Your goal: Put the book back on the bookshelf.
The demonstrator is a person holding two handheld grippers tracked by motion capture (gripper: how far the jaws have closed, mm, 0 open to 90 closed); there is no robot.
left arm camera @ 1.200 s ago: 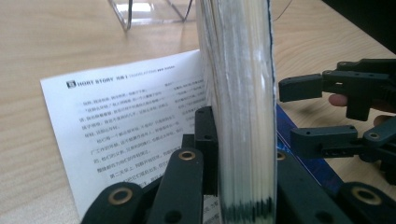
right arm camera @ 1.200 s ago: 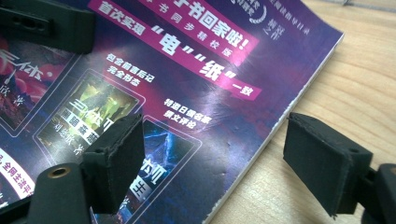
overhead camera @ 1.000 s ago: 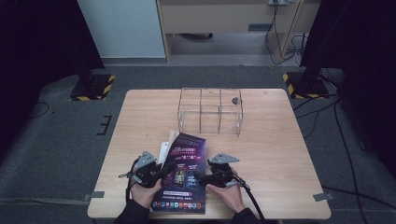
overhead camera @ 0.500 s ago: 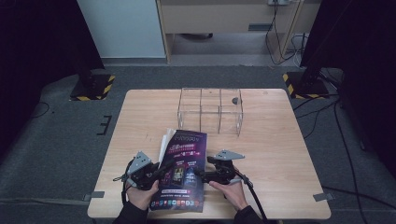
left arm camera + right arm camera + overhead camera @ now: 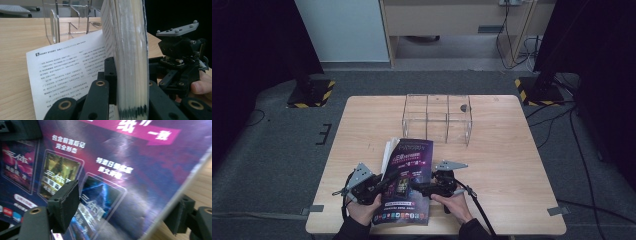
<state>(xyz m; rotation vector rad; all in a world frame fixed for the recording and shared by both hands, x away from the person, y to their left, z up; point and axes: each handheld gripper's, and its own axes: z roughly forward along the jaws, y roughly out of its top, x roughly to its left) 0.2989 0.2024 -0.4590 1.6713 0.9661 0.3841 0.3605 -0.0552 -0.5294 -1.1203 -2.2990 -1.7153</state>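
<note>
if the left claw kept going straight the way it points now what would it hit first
Probably the right claw: it sits just beyond the magazine that the left claw already straddles. The clear box lies off to the side, though depth is unclear.

White printed inner page (image 5: pixel 67 75) of the thick magazine — headed "SHORT STORY"; glossy purple cover (image 5: pixel 120 182) — "三体".

A pale wooden worktop (image 5: pixel 512 150) stands on grey carpet (image 5: pixel 277 150). Black curtains (image 5: pixel 257 45) hang at both sides. Two stand bases with yellow-and-black hazard stripes (image 5: pixel 311 93) sit on the floor near the worktop's far corners. Behind are a pale blue panel (image 5: pixel 344 30), a wooden cabinet (image 5: pixel 442 17) and loose cables (image 5: pixel 522 47).
</note>
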